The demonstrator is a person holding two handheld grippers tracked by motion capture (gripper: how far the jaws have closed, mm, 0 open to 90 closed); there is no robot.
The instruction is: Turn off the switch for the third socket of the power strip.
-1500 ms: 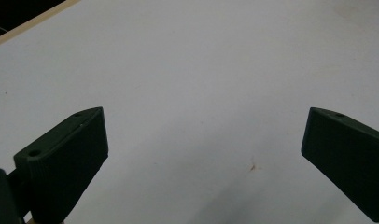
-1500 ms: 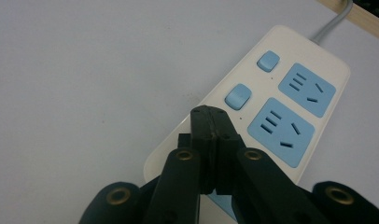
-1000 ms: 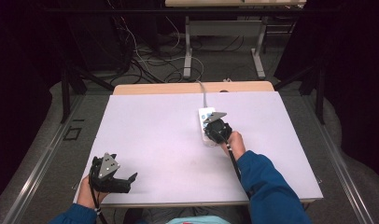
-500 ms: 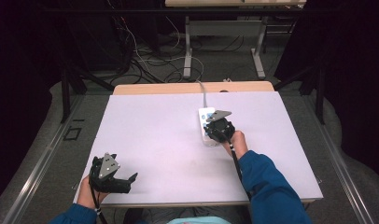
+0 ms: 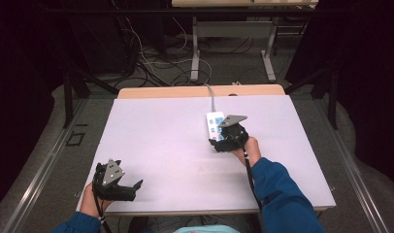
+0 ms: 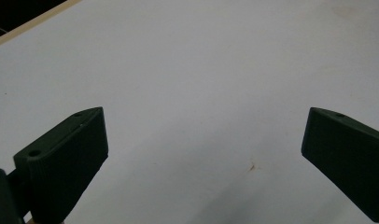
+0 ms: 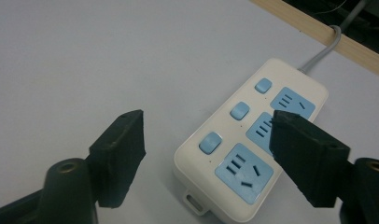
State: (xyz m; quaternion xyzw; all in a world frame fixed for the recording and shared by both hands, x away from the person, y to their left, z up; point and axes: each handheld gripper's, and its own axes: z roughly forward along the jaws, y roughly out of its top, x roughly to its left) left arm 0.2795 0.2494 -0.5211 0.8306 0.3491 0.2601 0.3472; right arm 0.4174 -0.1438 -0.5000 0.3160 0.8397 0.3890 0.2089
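Table point(image 5: 156, 145): white top with a wooden strip along the far edge; seen from the high view it carries one object, right of centre toward the far side.

Strip point(image 5: 215, 125): a white power strip with blue sockets, lying flat on the table, its long axis running away from the person. In the right gripper view the strip point(image 7: 253, 140) shows three blue sockets in a row and three blue buttons beside them, one per socket.

Cord point(image 7: 320, 51): grey, leaves the far end of the strip and goes over the wooden edge.

Right gripper point(image 5: 224, 144): held in the right hand point(image 5: 249, 148), just at the near end of the strip. In the right gripper view its jaws point(image 7: 206, 158) stand apart, one out over bare table beside the button side, the other over the sockets. They seem to hang slightly above the strip rather than touch it, though the angle leaves that unsure.

Left gripper point(image 5: 132, 187): held in the left hand point(image 5: 90, 201) at the near left corner of the table, well apart from the strip. In the left gripper view its jaws point(image 6: 204, 154) are spread wide over bare white table, with nothing between them.

Sleeves: blue, on both forearms point(image 5: 282, 194).

Mark point(image 6: 251, 166): a small brownish fleck on the table between the left jaws.
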